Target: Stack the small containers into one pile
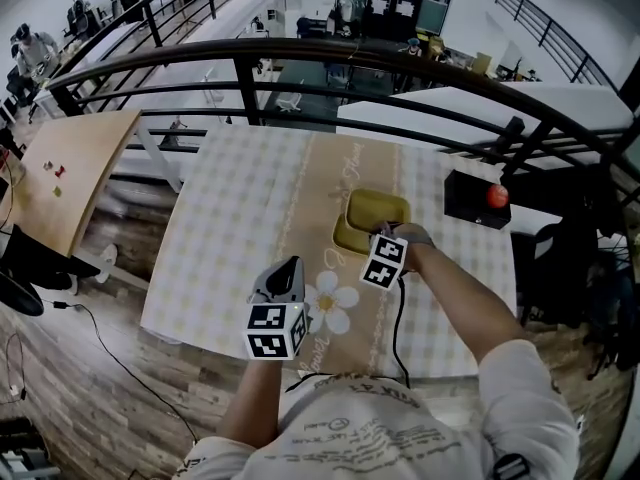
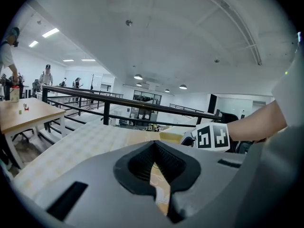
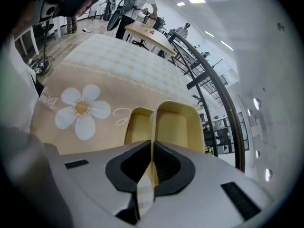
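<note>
Two small yellow containers lie on the tan runner at the table's middle. The far one (image 1: 380, 208) (image 3: 175, 125) overlaps the near one (image 1: 349, 234) (image 3: 137, 125). My right gripper (image 1: 383, 232) (image 3: 152, 148) is shut on the far container's near wall, whose thin edge runs between the pads. Whether that container rests inside the other or is lifted, I cannot tell. My left gripper (image 1: 291, 266) (image 2: 154, 151) hovers over the runner near the white flower (image 1: 331, 301), well short of the containers, its jaws shut with nothing between them.
The table (image 1: 230, 228) has a checked cloth. A black box with a red button (image 1: 478, 198) sits at its far right corner. A black railing (image 1: 300, 53) curves behind it. A wooden table (image 1: 70, 168) stands to the left. A cable (image 1: 397, 338) trails from the right gripper.
</note>
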Demonstrator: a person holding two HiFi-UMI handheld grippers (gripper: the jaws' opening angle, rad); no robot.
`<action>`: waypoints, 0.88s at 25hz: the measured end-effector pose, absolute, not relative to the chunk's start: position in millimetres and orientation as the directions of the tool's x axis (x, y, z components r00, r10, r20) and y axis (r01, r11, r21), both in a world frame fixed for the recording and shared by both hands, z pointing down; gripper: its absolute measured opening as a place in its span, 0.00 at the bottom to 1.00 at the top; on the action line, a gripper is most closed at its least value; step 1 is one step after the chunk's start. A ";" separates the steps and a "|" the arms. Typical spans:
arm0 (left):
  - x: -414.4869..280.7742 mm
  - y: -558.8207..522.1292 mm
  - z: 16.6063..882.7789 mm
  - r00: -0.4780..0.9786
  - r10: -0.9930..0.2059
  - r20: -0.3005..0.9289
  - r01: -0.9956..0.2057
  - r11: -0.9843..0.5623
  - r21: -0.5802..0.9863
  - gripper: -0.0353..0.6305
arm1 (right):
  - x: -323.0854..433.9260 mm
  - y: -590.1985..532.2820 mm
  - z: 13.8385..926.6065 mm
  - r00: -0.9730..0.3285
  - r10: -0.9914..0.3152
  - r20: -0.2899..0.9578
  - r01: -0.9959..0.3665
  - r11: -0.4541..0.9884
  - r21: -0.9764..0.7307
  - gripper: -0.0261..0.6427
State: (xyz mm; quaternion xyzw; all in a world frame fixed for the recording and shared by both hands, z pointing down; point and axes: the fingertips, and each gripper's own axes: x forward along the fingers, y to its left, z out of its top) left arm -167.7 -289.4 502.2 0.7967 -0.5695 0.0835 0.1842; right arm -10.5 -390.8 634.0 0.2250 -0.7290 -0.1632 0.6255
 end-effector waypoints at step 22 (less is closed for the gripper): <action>-184.9 -292.0 508.8 0.295 -0.889 0.351 -0.949 -0.228 0.220 0.06 | -36.7 -373.4 686.3 -0.050 -0.446 0.894 -0.217 0.878 0.426 0.07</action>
